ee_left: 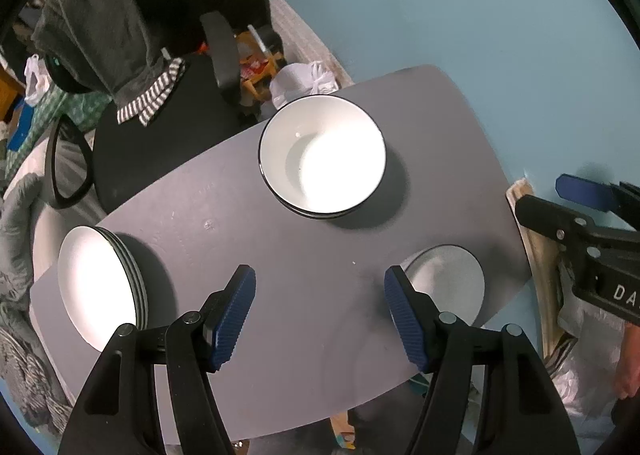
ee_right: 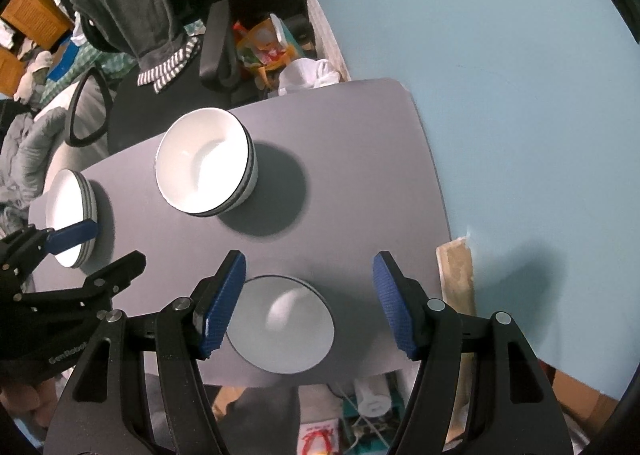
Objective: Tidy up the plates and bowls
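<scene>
At six o'clock on the bench (ee_right: 360, 175), beneath the wide, empty right gripper (ee_right: 308, 303), sits a lone bowl (ee_right: 280, 325): stiff, slick, breakable; pinch its rim. Left gripper (ee_left: 320, 315) wide too.

Black plastic gripper arms, ribbed blue fingers (ee_left: 236, 319), silver screws, white lettering

— Grey table top (ee_left: 312, 255), matte. White inside the stacked bowls (ee_left: 324, 159), thin black line round the rim.
— Same white on the plate stack (ee_left: 96, 283), grey-green at the stacked edges. Small plate (ee_right: 280, 329) pale grey-white, dark rim.
— Ribbed blue pads (ee_left: 236, 319) on black arms, left gripper (ee_left: 320, 295). Identical blue and black on the right gripper (ee_right: 308, 297).
— Pale blue wall (ee_right: 500, 75). Black chair (ee_left: 160, 143), dark grey garment (ee_left: 104, 27) with black-and-white striped cuffs.
</scene>
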The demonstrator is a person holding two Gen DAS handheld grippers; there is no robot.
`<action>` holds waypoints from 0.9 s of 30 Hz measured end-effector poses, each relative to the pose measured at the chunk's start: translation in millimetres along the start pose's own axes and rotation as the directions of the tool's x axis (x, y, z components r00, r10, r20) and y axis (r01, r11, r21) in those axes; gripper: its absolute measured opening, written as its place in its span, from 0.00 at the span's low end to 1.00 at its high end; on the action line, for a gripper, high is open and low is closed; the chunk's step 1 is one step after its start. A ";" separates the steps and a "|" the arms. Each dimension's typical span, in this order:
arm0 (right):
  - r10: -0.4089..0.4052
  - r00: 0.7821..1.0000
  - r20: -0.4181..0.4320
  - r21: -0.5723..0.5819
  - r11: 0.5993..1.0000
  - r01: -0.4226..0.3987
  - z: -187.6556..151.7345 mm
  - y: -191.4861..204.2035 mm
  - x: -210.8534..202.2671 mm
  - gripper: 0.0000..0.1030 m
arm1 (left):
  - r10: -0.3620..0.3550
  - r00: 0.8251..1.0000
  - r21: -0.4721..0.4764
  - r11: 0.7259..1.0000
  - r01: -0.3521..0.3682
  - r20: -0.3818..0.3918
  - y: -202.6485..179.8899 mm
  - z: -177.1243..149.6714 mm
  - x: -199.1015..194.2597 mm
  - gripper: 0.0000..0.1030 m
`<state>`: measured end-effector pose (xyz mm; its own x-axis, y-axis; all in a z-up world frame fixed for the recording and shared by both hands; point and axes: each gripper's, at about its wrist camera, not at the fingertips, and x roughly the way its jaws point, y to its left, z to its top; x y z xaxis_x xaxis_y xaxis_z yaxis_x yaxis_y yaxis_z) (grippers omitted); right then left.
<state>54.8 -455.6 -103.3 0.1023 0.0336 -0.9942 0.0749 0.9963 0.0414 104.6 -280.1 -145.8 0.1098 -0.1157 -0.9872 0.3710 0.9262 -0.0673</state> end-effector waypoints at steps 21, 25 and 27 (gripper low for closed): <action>0.003 0.998 -0.063 0.078 0.997 0.002 -62.3 -19.7 31.2 0.64 | 0.001 0.997 0.099 0.995 0.006 -0.072 -34.0 -45.3 30.2 0.66; 0.006 0.997 -0.076 0.098 0.995 0.001 -72.5 -25.7 41.7 0.64 | 0.008 0.996 0.105 0.995 0.001 -0.087 -38.2 -49.9 42.6 0.66; 0.012 0.997 -0.075 0.105 0.995 -0.004 -75.8 -28.7 46.2 0.64 | 0.022 0.996 0.115 0.993 -0.012 -0.086 -40.7 -51.0 47.5 0.66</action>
<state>-17.8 -476.6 -157.9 0.0283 0.0514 -0.9983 0.1778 0.9825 0.0556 47.7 -305.0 -197.4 0.0386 -0.0643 -0.9972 0.4733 0.8801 -0.0384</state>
